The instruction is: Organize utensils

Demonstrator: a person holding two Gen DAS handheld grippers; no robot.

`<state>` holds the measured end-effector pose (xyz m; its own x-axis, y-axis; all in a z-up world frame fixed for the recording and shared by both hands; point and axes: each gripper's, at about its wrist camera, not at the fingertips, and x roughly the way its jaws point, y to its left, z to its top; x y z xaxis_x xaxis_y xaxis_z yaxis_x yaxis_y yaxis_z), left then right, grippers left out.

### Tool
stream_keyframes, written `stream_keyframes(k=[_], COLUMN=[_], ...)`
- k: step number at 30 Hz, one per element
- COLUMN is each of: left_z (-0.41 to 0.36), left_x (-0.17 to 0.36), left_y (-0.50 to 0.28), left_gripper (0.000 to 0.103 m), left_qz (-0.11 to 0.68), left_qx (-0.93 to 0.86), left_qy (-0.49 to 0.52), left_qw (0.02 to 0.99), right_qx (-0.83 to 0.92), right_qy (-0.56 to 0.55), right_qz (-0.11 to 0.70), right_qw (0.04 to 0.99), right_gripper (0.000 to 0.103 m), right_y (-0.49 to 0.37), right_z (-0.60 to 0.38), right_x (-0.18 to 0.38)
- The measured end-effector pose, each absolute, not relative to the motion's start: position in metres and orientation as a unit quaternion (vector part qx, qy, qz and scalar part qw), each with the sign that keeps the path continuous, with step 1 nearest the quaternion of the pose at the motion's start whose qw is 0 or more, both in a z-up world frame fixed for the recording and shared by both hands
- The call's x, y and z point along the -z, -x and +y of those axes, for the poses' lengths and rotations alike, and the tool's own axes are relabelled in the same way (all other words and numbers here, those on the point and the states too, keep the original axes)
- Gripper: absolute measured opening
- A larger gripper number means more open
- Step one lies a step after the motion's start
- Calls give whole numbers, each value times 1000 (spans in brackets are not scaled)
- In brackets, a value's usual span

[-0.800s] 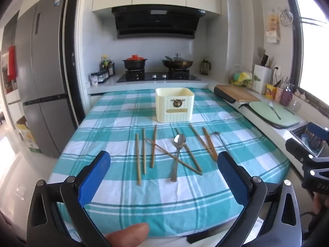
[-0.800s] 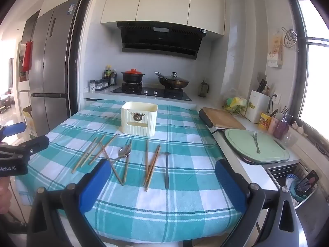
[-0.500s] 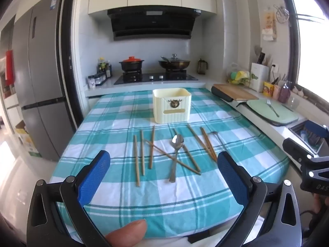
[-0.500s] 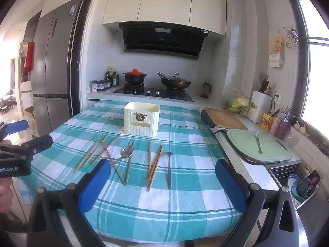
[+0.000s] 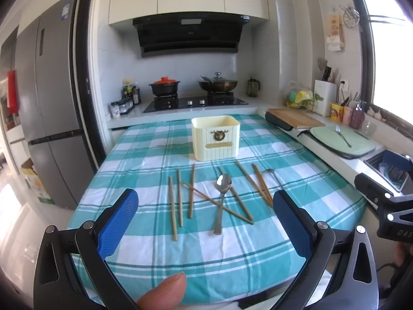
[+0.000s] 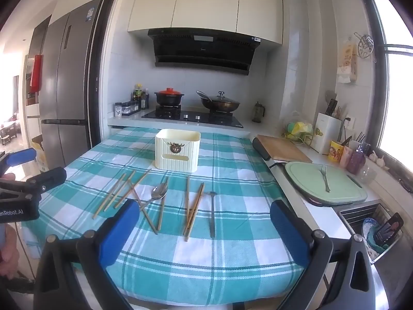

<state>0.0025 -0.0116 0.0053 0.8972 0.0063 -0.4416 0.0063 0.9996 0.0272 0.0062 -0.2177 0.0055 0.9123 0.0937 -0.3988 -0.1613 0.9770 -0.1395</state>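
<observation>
Both claws, left [image 5: 205, 222] and right [image 6: 205, 228], were spread wide and empty above chopsticks [image 5: 191, 191] and spoon [image 5: 222, 193] lying before the cream holder [image 5: 215, 137]

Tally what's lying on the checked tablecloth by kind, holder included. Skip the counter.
Wooden chopsticks: 8 (two overlap closely at the right)
Shiny metal spoon: 1
Dark slim utensil, head too small to identify: 1
Cream utensil holder: 1
Total: 11
</observation>
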Motion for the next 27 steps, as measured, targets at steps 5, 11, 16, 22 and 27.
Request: stream_keyframes(k=[5, 11, 16, 22, 27], left_z=[-12, -4, -3, -7, -3], left_x=[-3, -4, -4, -2, -2], left_y=[-5, -4, -7, -9, -10], left_gripper=[103, 103, 103, 103, 103], left_qz=[238, 228, 230, 229, 228], left_qx=[1, -20, -29, -24, -22], left_qy=[-11, 4, 4, -6, 1], left_qw=[971, 973, 973, 973, 974], right_qx=[-63, -62, -59, -48, -49], right_qy=[77, 71, 72, 76, 74], right_qz=[202, 200, 200, 203, 203], right_qw=[974, 975, 975, 975, 975], right_gripper=[103, 103, 103, 103, 103], right_y=[-13, -13, -12, -16, -17], right_z=[-223, -225, -226, -225, -227], right_x=[-3, -4, -3, -2, -2])
